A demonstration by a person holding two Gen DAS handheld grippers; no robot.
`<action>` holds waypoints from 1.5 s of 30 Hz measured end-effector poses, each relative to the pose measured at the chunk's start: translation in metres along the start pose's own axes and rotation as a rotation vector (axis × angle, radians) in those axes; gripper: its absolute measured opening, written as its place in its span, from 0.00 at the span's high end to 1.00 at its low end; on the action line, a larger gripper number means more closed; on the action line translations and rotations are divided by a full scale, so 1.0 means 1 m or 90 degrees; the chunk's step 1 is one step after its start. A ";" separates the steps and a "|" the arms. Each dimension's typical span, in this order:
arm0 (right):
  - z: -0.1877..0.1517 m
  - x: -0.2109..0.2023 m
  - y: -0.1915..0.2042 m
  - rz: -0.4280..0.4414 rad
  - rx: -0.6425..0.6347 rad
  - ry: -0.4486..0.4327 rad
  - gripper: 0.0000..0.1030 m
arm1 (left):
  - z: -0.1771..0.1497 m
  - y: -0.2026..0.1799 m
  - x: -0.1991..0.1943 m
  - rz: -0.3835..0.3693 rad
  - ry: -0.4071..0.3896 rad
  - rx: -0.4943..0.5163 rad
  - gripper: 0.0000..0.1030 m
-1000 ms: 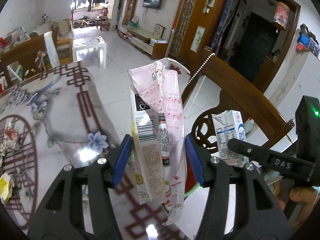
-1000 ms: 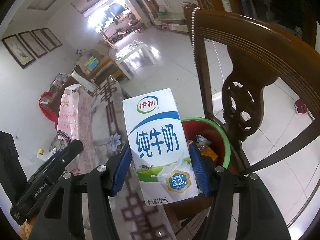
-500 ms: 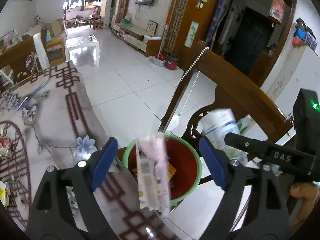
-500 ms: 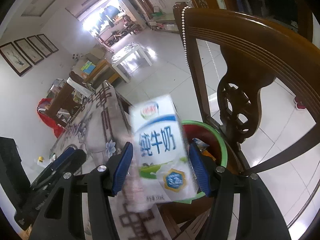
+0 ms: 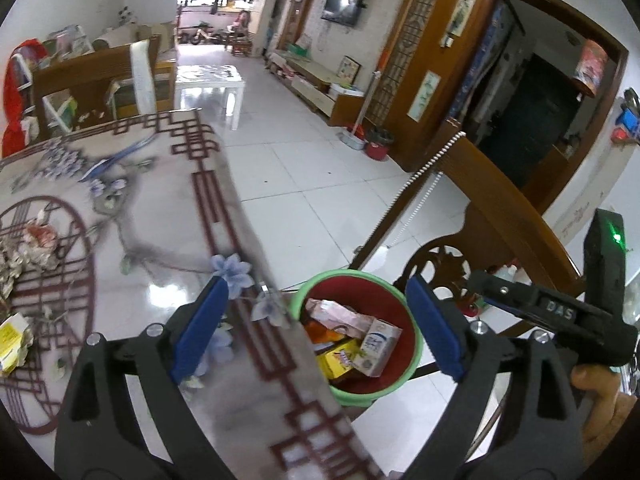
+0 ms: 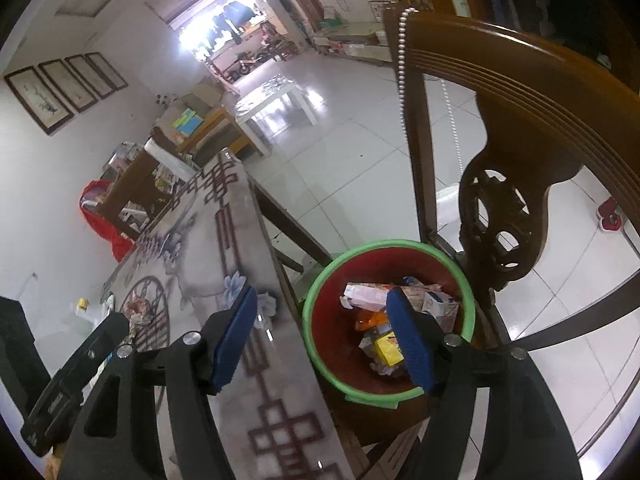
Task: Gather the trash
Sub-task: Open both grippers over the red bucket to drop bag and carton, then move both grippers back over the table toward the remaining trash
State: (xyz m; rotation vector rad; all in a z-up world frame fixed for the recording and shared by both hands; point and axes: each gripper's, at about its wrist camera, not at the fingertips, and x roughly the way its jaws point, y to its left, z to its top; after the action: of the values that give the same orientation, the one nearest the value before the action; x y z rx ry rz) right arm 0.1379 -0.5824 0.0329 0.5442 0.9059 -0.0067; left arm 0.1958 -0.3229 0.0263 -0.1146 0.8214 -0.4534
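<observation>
Trash fills the green-rimmed red plastic bin just ahead of and below both grippers: a pink crumpled wrapper and a white milk carton. Left gripper and right gripper both gape wide, released, grasping nothing.

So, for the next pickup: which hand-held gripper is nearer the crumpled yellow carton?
Left: over the table edge, crumpled yellow carton to its left; right farther, over the green-rimmed red bin.

Both wrist cameras look down past their jaws from close above the worktop edge, sharing the green-rimmed bin and the wooden chair beyond.
</observation>
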 end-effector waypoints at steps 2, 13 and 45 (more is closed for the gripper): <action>-0.004 0.001 0.007 0.003 -0.011 0.006 0.36 | -0.001 0.008 -0.003 0.009 0.000 -0.009 0.14; -0.024 -0.003 0.031 0.004 -0.029 0.015 0.35 | -0.012 0.041 -0.029 0.030 -0.019 -0.023 0.14; -0.149 0.071 0.252 0.043 -0.104 0.094 0.32 | -0.062 0.373 -0.132 0.208 0.023 -0.104 0.14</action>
State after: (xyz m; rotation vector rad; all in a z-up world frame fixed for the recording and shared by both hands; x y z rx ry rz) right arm 0.1294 -0.2816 0.0185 0.4263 1.0218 0.1699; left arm 0.2010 0.0737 -0.0271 -0.1211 0.8936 -0.0804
